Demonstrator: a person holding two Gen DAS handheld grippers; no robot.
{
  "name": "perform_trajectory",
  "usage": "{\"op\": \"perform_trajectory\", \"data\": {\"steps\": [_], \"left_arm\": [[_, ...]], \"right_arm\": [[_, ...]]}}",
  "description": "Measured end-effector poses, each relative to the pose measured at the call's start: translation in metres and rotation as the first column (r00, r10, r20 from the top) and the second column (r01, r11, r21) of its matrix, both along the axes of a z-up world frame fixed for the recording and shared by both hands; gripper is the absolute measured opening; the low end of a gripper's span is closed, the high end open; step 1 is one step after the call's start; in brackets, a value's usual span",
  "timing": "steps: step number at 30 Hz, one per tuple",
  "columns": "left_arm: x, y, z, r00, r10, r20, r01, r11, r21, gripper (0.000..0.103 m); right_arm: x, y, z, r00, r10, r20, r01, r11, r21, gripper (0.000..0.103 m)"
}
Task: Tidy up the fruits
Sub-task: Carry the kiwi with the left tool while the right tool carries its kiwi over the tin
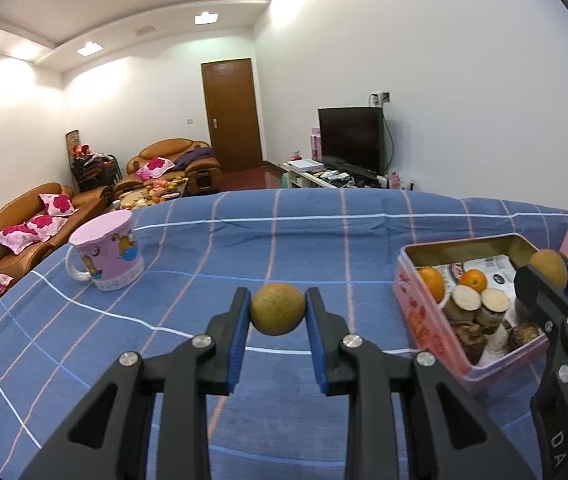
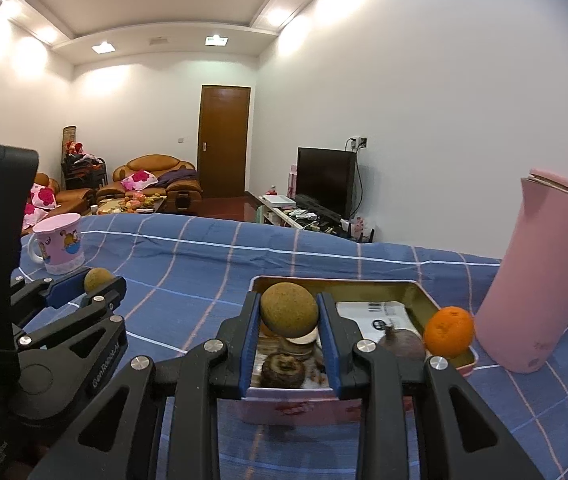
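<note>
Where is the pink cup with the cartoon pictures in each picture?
Left wrist view: the pink cup stands at the left on the blue cloth, left of the left gripper.
Right wrist view: it is at the far left, near the cloth's back edge.
Shared landmark: the brown door behind.

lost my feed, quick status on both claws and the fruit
Left claw shut on brown fruit above cloth. Right claw shut on second brown fruit, over the tin. Nothing blocking.
</note>
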State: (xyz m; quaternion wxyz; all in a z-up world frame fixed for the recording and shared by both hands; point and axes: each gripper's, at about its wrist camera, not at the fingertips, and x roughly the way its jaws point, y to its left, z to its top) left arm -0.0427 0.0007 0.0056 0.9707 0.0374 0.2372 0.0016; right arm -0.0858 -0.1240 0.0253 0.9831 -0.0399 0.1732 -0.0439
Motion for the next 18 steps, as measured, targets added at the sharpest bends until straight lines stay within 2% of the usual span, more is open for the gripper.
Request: {"op": "perform_trajectory", "data": {"steps": [18], "left_arm": [[-0.004, -0.059, 0.002, 0.995, -0.099, -0.007, 0.099, 0.995, -0.021, 0.029]], "right_arm": [[-0.008, -0.056, 0.003, 0.997, -0.075, 0.014, 0.075, 0.997, -0.029, 0.03]]}}
